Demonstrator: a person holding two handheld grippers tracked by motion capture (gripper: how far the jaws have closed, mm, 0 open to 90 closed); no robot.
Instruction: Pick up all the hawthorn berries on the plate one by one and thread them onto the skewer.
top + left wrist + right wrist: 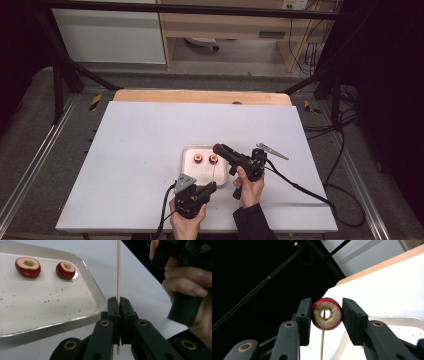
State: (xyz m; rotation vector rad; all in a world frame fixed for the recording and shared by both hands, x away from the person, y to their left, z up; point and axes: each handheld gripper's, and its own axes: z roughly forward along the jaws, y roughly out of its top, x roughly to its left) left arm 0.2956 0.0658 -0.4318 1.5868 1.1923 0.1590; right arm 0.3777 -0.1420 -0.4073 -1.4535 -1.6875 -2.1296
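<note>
Basically, keep it straight. Above the tray's [186,165] near edge, the left gripper [119,305] is clamped on the skewer [118,270], upright. The right gripper [325,312] pinches a cored fruit [327,314], skewer tip visible through its hole. I'd push down slowly, centred.

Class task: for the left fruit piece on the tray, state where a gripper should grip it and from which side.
Grip the left fruit piece across its rounded red sides, coming from above. It lies cut face up with a hollow core, so the skin gives two opposing surfaces. The tray rim hinders a low side approach, and the other piece sits close beside it.
</note>
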